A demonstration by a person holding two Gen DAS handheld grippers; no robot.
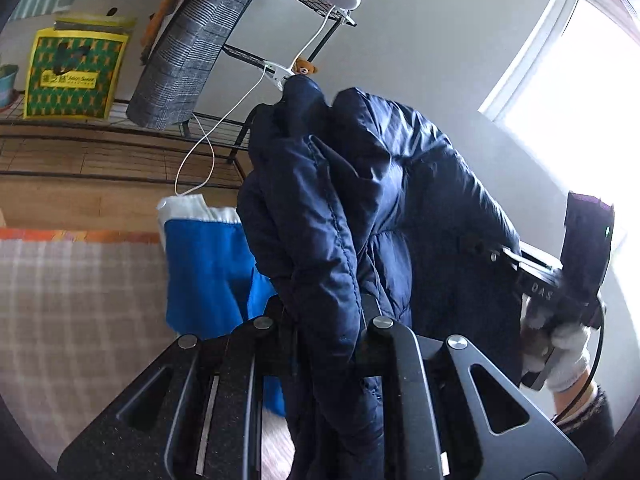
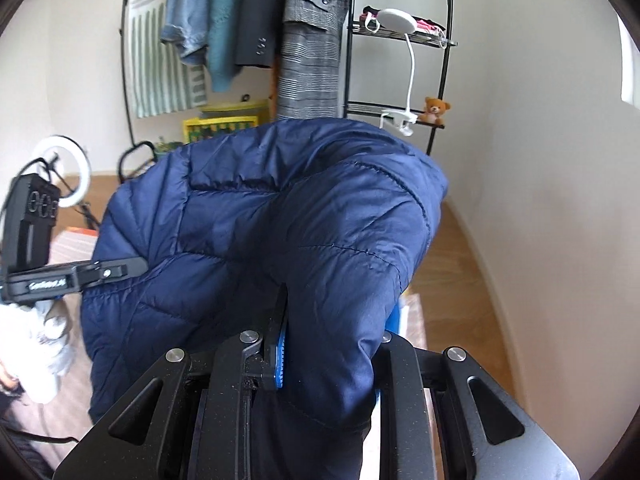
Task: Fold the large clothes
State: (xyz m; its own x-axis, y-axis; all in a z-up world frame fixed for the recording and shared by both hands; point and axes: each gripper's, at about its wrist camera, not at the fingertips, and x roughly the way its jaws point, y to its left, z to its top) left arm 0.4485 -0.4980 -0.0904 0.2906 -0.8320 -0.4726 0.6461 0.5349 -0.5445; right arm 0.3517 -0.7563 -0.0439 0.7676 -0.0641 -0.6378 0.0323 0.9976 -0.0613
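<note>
two grippers both have hold of one navy puffer jacket (image 1: 360, 184), lifted off the bed. left gripper (image 1: 328, 320) at 6 o'clock in the left wrist view, fingers closed down on a thick quilted fold of the jacket that runs up between them toward 12 o'clock; only a fabric-filled gap between the fingers. right gripper (image 2: 324, 344) at 6 o'clock in the right wrist view, fingers pinched on another bunch of the same jacket (image 2: 280, 216), blue finger pad (image 2: 280, 356) showing on the left finger pressed against the cloth. jacket billows up and fills the centre of both views, hanging in air between the two tools. from the left wrist view the other gripper's body sits at 3 o'clock, held by a white-gloved hand (image 1: 560, 356), touching the jacket's far edge. from the right wrist view the left tool shows at 9 o'clock, its arm reaching into the jacket. plaid bed cover (image 1: 80, 300) at 8 o'clock, blue and white cloth (image 1: 204, 264) beside the jacket near 7 o'clock. behind: black wire rack (image 2: 400, 40) at 1 o'clock with white clip lamp (image 2: 396, 20) and small teddy bear (image 2: 436, 109), grey plaid coat (image 2: 312, 48) hanging at 12 o'clock, yellow-green bag (image 1: 76, 76) at 10 o'clock in the left view, ring light (image 2: 66, 172) at 9 o'clock, bright window (image 1: 580, 92) at 2 o'clock, wood floor (image 2: 452, 264) at 3 o'clock.
</note>
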